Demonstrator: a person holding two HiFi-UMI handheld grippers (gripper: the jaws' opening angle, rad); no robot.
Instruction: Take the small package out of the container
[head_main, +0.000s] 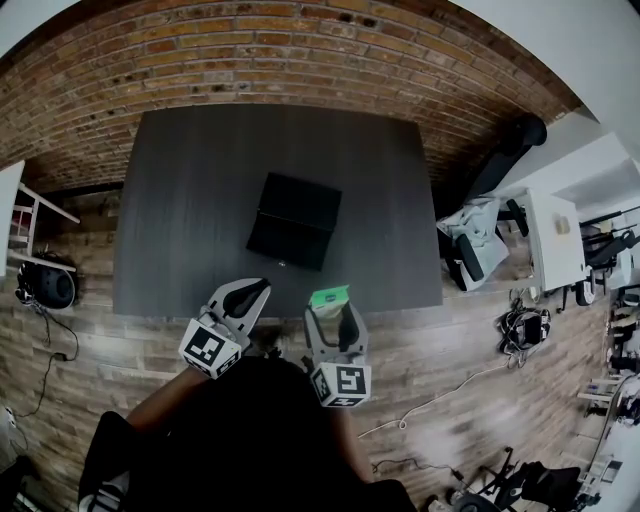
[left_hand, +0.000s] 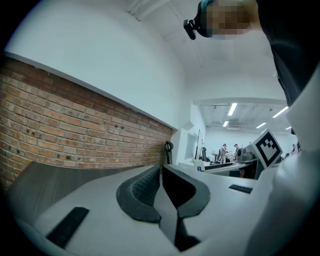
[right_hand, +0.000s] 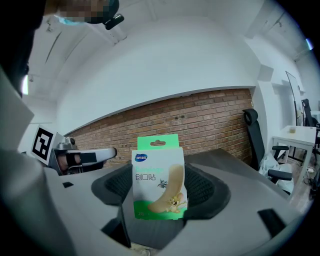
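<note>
The small package (head_main: 328, 297), a green and white box of plasters, stands upright between the jaws of my right gripper (head_main: 330, 305), which is shut on it near the table's front edge. Up close, the package (right_hand: 159, 177) fills the gap between the right gripper's (right_hand: 160, 187) dark pads. The container (head_main: 293, 220) is a flat black box in the middle of the dark table (head_main: 190, 200), apart from both grippers. My left gripper (head_main: 250, 293) hovers at the front edge, left of the right one. Its jaws (left_hand: 161, 172) are shut with nothing between them.
A brick wall (head_main: 250, 60) runs behind the table. Right of the table stand an office chair (head_main: 475, 240) and a white desk (head_main: 555, 240). Cables (head_main: 440, 400) lie on the wooden floor. The left gripper (right_hand: 75, 157) shows at the left of the right gripper view.
</note>
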